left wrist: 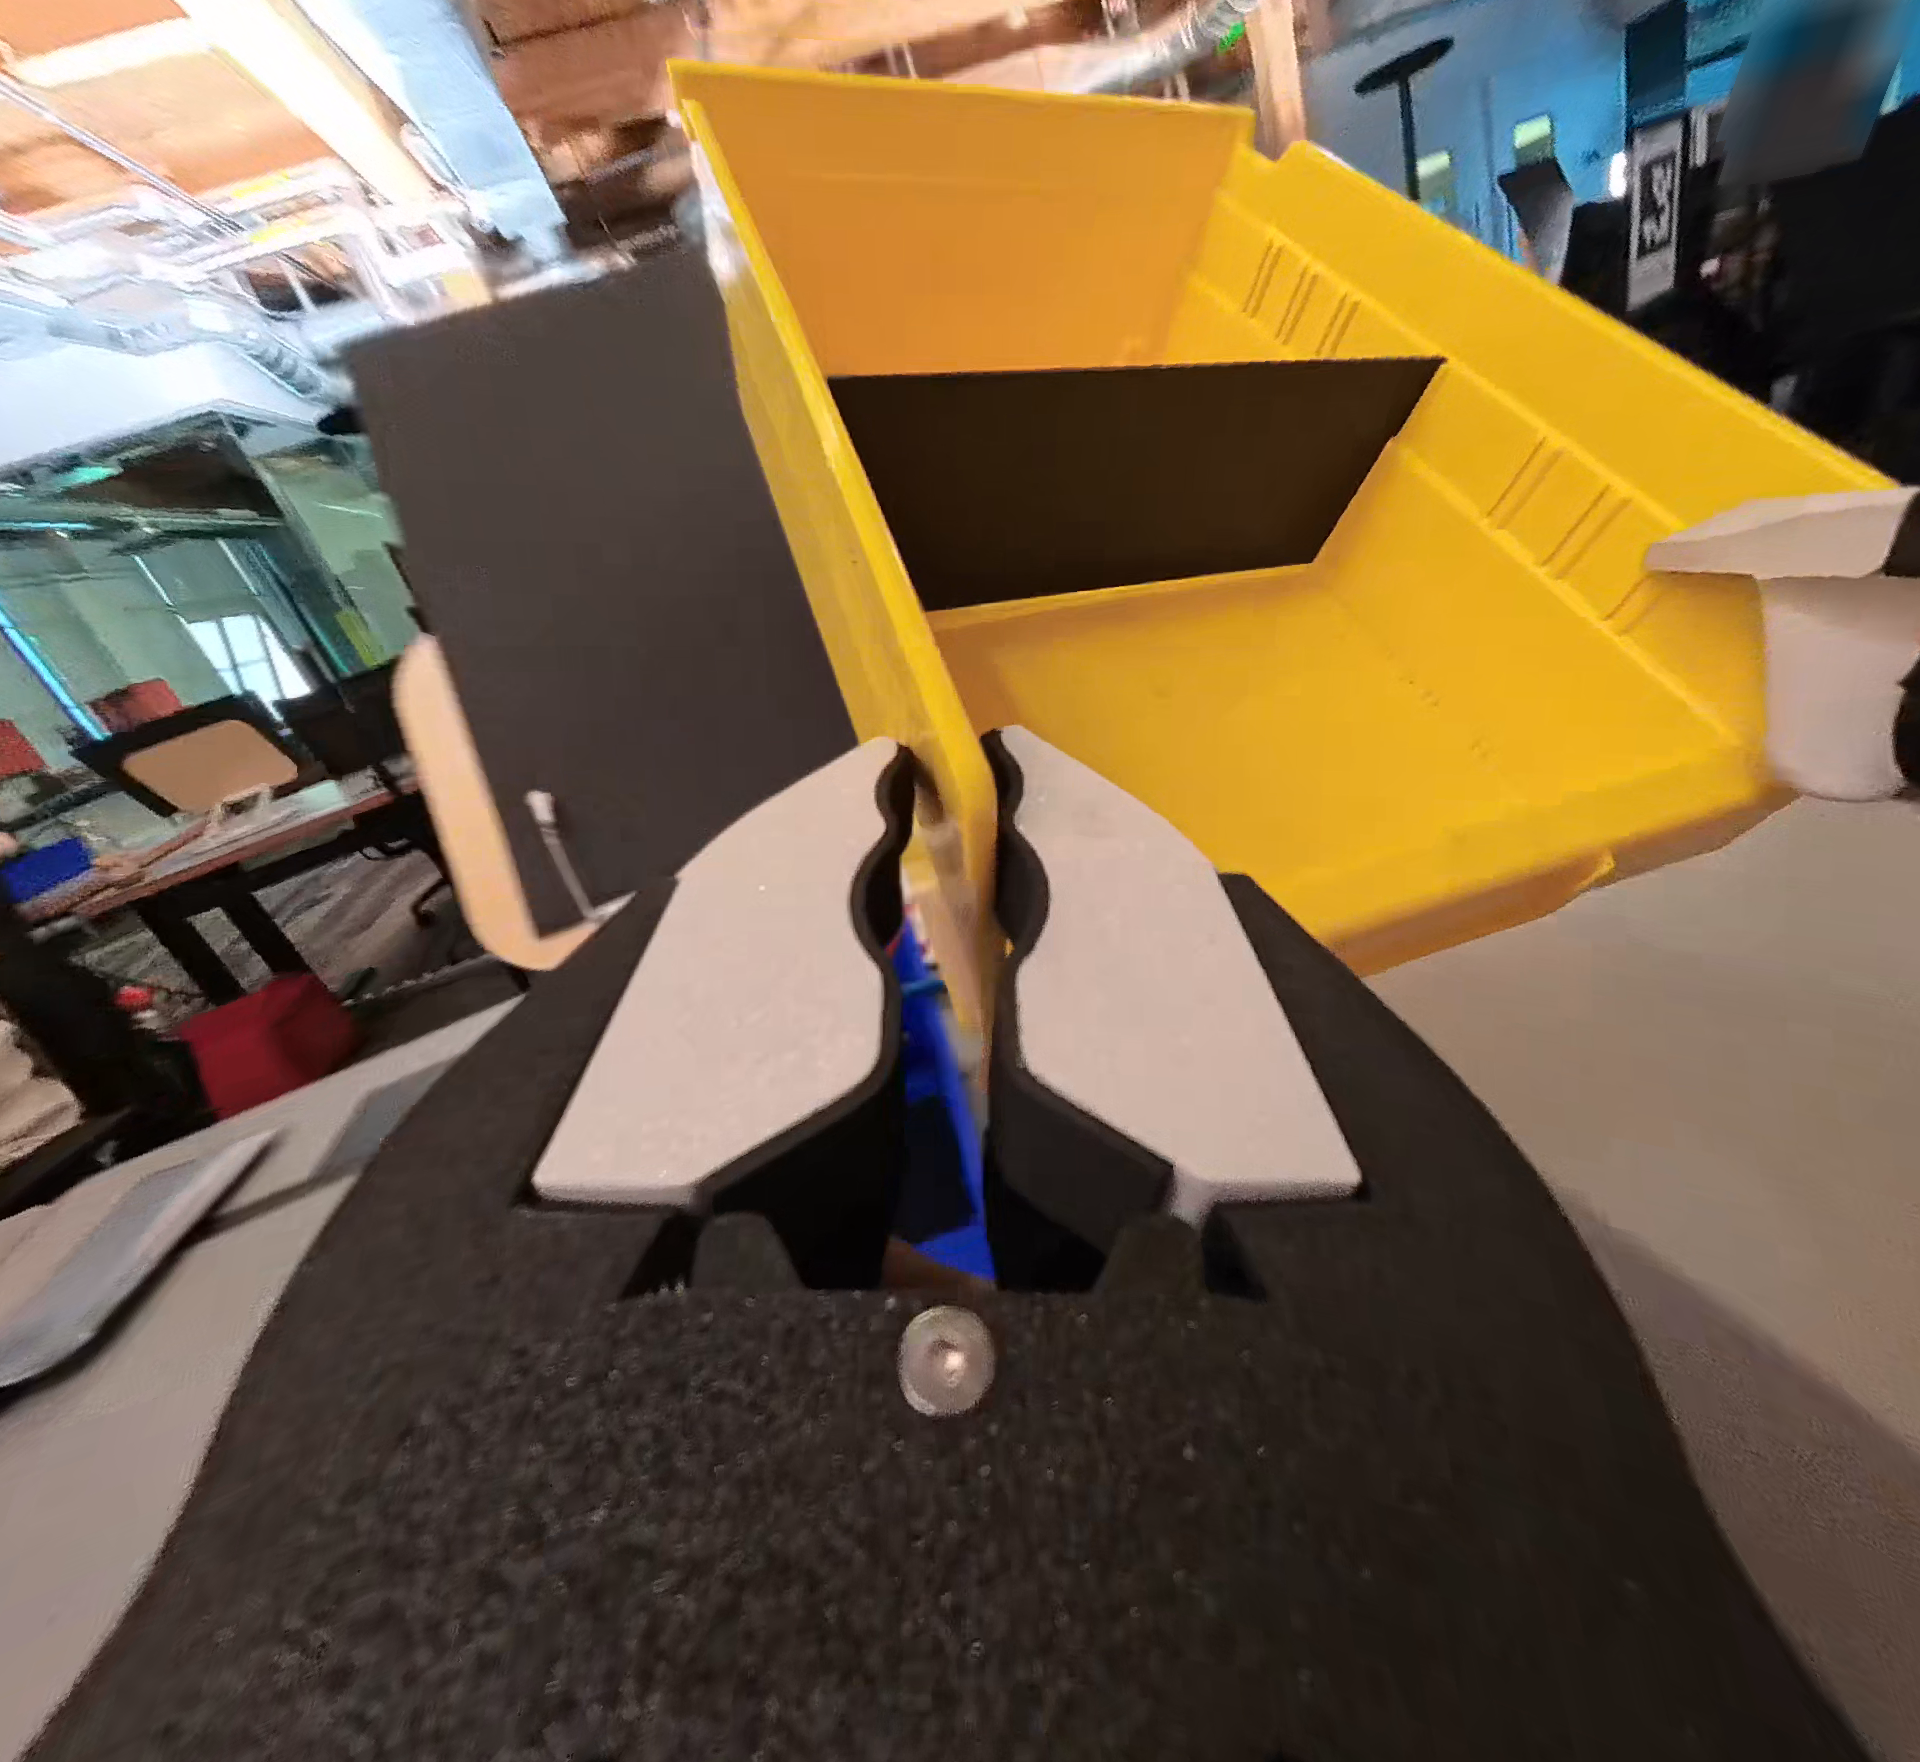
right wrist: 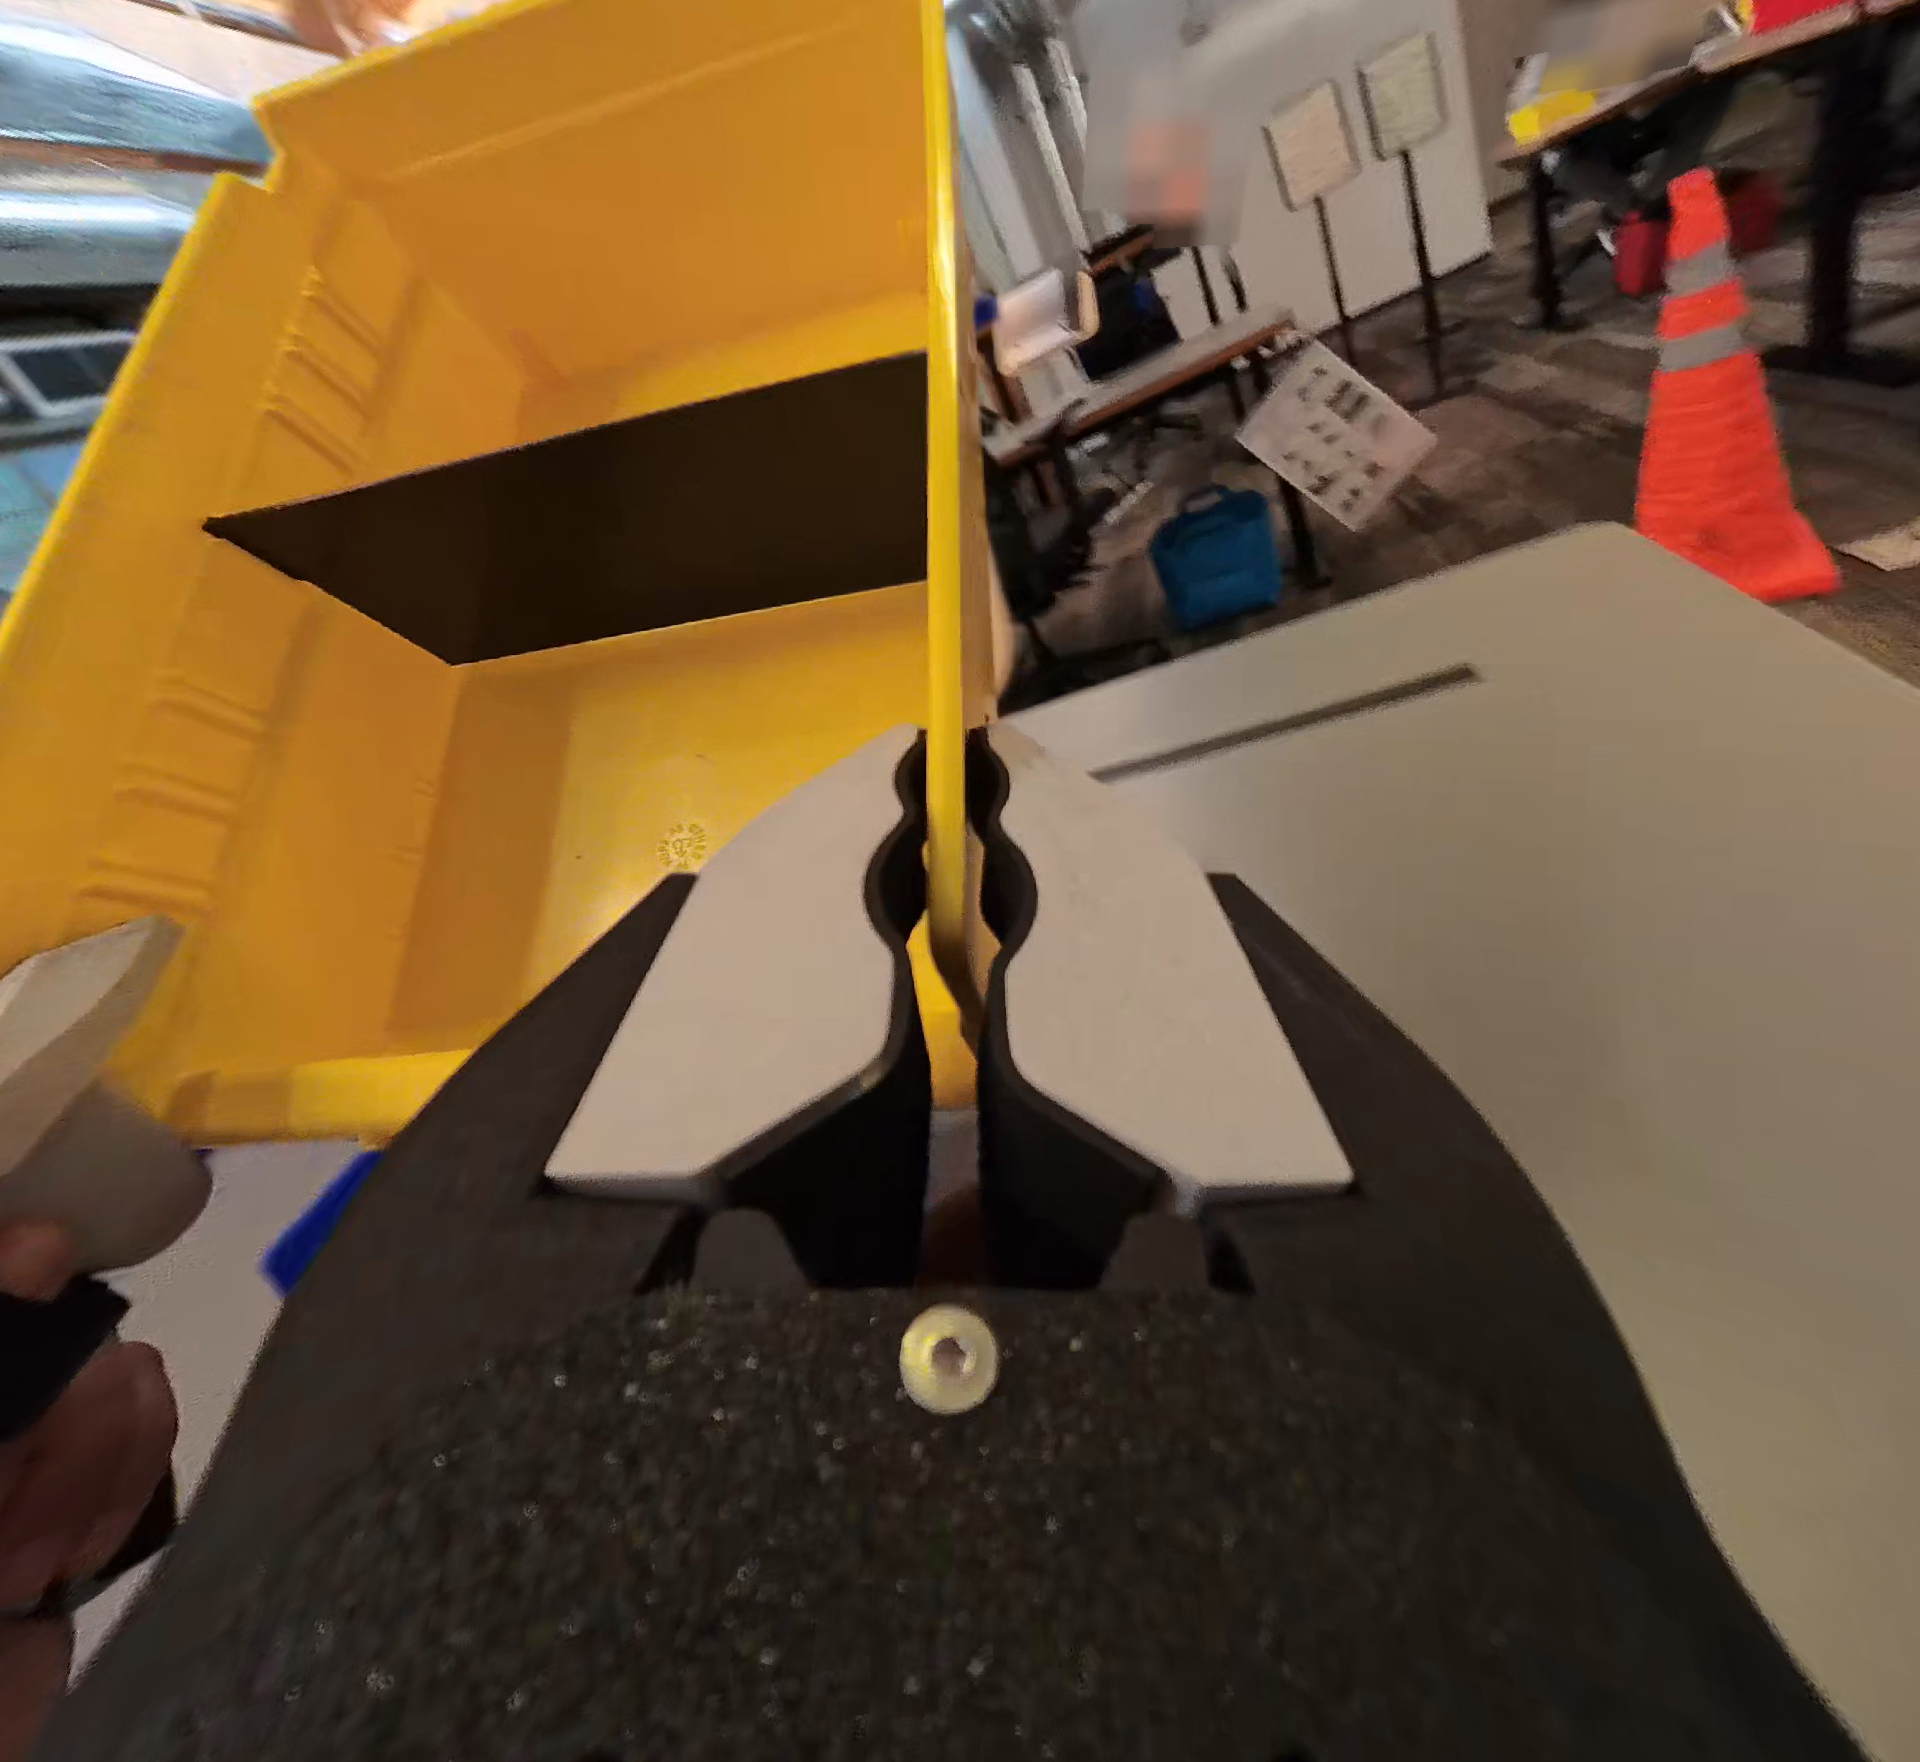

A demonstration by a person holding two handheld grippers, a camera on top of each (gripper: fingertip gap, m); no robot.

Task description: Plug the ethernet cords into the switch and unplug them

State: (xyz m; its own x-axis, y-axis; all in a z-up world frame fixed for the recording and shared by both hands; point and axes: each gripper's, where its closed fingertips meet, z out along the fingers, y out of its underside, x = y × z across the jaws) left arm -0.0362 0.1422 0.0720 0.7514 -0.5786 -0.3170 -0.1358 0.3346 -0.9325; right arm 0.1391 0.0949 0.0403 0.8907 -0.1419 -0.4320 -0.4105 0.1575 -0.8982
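Note:
A yellow plastic bin [left wrist: 1299, 725] with a black divider [left wrist: 1122, 476] is held tipped up above the grey table, its open side facing both cameras. It looks empty. My left gripper [left wrist: 951, 762] is shut on the bin's left wall. My right gripper [right wrist: 948, 746] is shut on the bin's right wall [right wrist: 940, 465]. The right gripper also shows at the right edge of the left wrist view [left wrist: 1818, 652], and the left one at the lower left of the right wrist view [right wrist: 83, 1089]. No ethernet cords or switch are in view.
The grey table [right wrist: 1507, 881] has a dark slot [right wrist: 1288, 725]. Something blue [left wrist: 935, 1089] lies under the bin. A dark panel [left wrist: 582, 569] stands at the left. An orange cone [right wrist: 1714, 403], desks and a blue case [right wrist: 1216, 559] stand beyond the table. Some 20 cm of space lies between my two pairs of fingers.

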